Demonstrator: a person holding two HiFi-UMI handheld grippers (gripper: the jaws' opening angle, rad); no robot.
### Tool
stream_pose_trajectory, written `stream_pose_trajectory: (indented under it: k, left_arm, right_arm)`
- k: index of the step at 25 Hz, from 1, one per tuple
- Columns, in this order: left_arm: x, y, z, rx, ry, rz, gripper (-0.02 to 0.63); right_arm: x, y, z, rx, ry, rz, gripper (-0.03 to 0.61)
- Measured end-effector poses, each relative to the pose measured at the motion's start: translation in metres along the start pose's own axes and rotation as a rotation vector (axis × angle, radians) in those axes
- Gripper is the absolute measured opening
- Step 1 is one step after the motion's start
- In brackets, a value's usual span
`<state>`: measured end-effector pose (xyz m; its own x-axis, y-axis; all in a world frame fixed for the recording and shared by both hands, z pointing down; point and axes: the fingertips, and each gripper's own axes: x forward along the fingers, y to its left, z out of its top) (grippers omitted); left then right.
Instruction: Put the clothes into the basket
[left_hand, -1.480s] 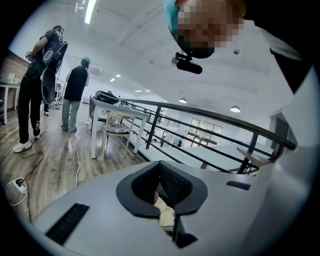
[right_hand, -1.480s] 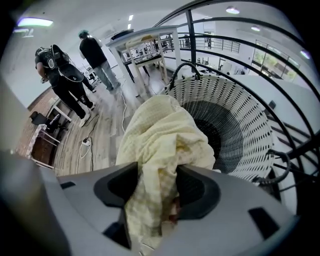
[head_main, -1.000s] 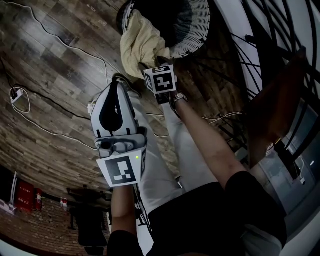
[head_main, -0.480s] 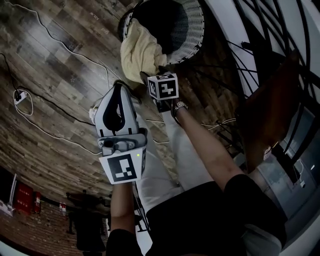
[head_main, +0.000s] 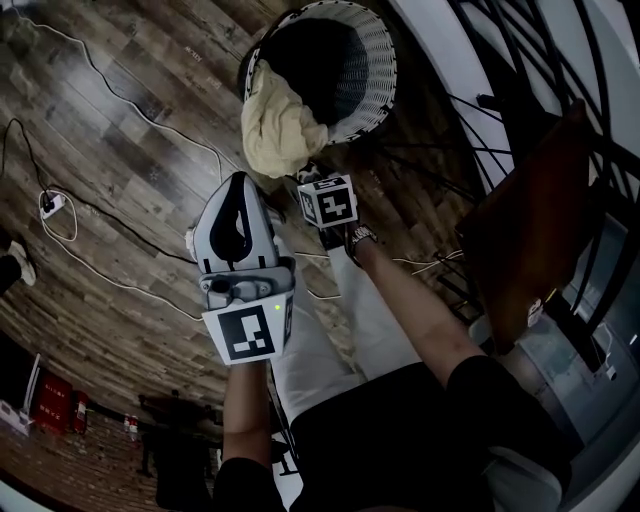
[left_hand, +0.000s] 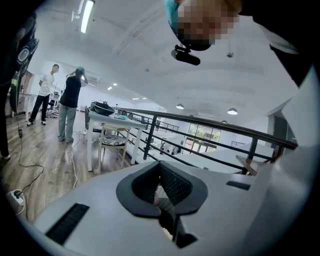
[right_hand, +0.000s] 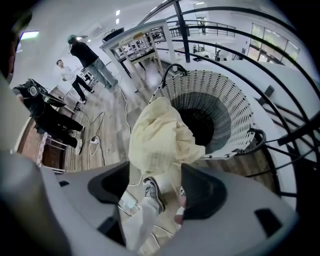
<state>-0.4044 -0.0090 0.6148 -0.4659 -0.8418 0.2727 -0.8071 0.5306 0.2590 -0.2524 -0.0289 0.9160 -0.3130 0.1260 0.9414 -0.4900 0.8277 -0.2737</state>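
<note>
A white wicker basket (head_main: 372, 62) (right_hand: 235, 107) stands on the wooden floor. A pale yellow cloth (head_main: 278, 130) (right_hand: 160, 140) hangs over its near rim, partly inside and partly down the outer wall. My right gripper (head_main: 318, 190) (right_hand: 152, 187) points steeply down just short of the cloth. Its jaws stand wide open and hold nothing; through the gap I see a white trouser leg and a shoe. My left gripper (head_main: 240, 182) (left_hand: 167, 200) is held lower left of it and points roughly level toward a railing, with its dark pads together and nothing in them.
Cables and a power strip (head_main: 50, 205) lie on the floor to the left. A black metal railing (head_main: 520, 80) and a brown chair (head_main: 530, 230) stand to the right of the basket. Two people (left_hand: 70, 105) stand by a white table (left_hand: 107, 120) far off.
Both grippers have risen a little, and the right one has drawn slightly back from the cloth. The head view has shifted, showing more of the basket. The cloth still hangs over the rim.
</note>
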Motion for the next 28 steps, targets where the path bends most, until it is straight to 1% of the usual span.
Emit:
stream_pose_trajectory:
  k: [4,6,10,11,12,15,18,20,24,28]
  left_arm:
    - [0.003,-0.007,0.006,0.009,-0.003,0.004,0.012]
    - [0.002,-0.012,0.011,0.017,-0.009,0.009,0.011]
    - [-0.003,-0.019,0.026,-0.002,-0.020,0.038,0.011]
    - [-0.003,-0.019,0.032,-0.003,-0.032,0.048,0.011]
    - [-0.004,-0.018,0.038,-0.001,-0.048,0.059,0.011]
    - [-0.013,-0.019,0.055,0.015,-0.087,0.083,0.011]
    - [-0.024,-0.022,0.073,0.011,-0.122,0.086,0.011]
    - [-0.031,-0.024,0.080,0.010,-0.120,0.089,0.012]
    - [-0.041,-0.040,0.088,0.044,-0.111,0.089,0.011]
    - [-0.054,-0.059,0.095,0.067,-0.105,0.073,0.012]
  right_arm:
    - [-0.010,0.004,0.014,-0.015,-0.042,0.034,0.317]
    - [-0.020,0.005,0.022,-0.026,-0.074,0.031,0.248]
    - [-0.052,-0.002,0.043,-0.052,-0.157,-0.033,0.054]
    - [-0.059,-0.002,0.053,-0.065,-0.184,-0.045,0.024]
    - [-0.067,-0.001,0.063,-0.082,-0.214,-0.052,0.011]
    - [-0.096,0.007,0.081,-0.111,-0.290,-0.045,0.009]
    - [-0.129,0.025,0.097,-0.122,-0.362,-0.025,0.009]
    - [-0.152,0.039,0.106,-0.135,-0.407,-0.007,0.009]
    - [-0.200,0.058,0.118,-0.168,-0.510,0.032,0.009]
    - [-0.246,0.072,0.126,-0.178,-0.610,0.069,0.009]
